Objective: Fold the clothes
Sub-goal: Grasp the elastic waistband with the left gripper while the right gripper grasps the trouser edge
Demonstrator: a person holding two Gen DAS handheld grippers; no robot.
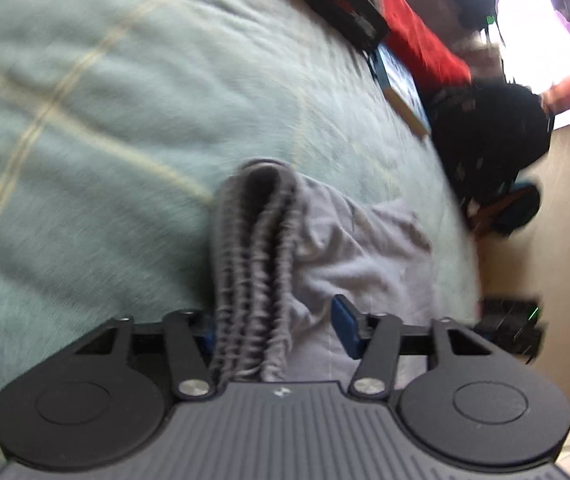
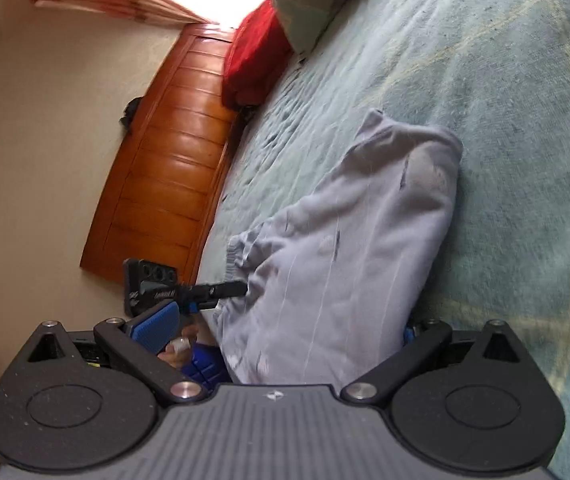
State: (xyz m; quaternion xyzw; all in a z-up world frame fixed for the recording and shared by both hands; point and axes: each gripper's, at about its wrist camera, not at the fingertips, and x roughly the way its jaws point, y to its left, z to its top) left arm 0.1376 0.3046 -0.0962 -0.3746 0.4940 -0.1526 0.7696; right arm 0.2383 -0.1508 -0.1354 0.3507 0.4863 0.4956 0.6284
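Grey shorts (image 2: 337,240) lie on the bed (image 2: 505,120), near its edge by the wooden headboard (image 2: 173,160). We see the gathered waistband (image 1: 253,264) running between the fingers of the left claw (image 1: 277,332); its jaws stand half apart, and motion blur keeps us from telling whether the pads press the cloth. Our right claw (image 2: 285,328) straddles the garment's near part, jaws wide, not clamped. A red pillow (image 2: 257,52) sits at the bed's far corner.
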